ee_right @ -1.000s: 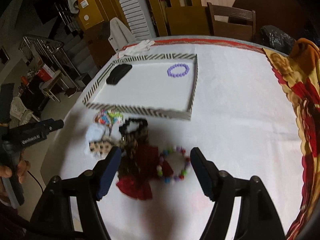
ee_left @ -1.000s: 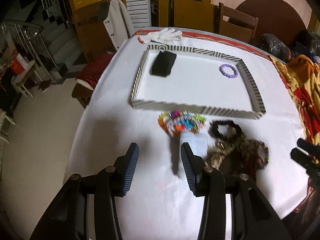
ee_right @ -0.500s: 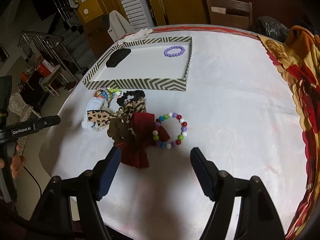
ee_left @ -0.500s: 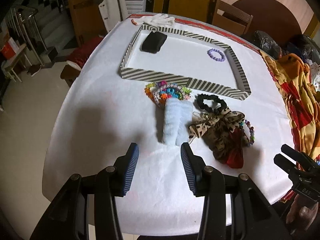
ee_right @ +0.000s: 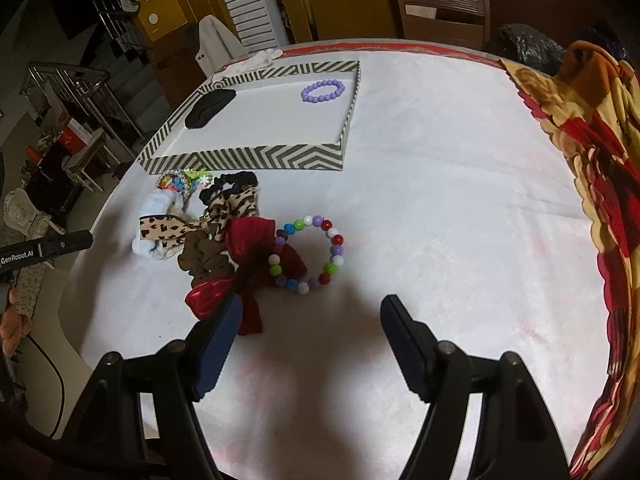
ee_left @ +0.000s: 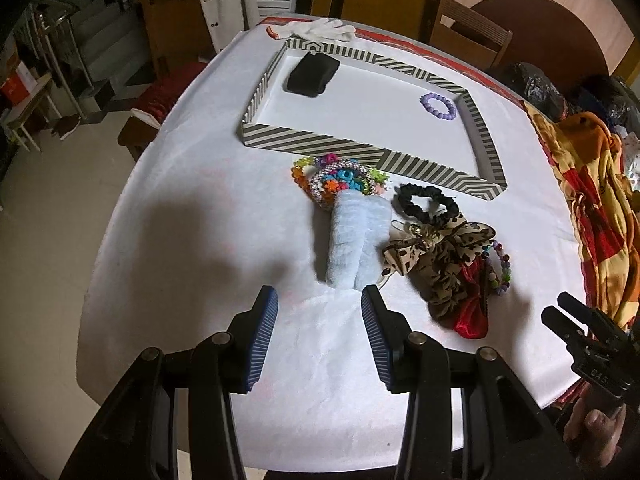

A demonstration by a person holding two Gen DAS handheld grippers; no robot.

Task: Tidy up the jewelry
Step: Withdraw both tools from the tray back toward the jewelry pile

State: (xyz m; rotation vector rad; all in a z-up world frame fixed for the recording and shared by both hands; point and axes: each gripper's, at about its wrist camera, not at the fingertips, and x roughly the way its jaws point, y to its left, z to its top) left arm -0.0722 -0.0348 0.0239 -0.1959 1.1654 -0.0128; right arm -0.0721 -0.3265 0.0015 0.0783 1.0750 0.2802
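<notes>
Both grippers poised over the jewelry pile

Left gripper (ee_left: 316,320) wide and empty before the blue cloth (ee_left: 356,244); right gripper (ee_right: 308,328) wide and empty, facing the bead bracelet (ee_right: 308,254) on the counter (ee_right: 440,200), likely bound for the tray (ee_right: 248,158).

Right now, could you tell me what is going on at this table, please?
A person holds two tongs, both open and empty, above a heap of accessories. The left tongs hover by a light blue fluffy band; the right tongs hover by a multicoloured bead bracelet. The striped tray holds a purple bead bracelet and a black case.
</notes>
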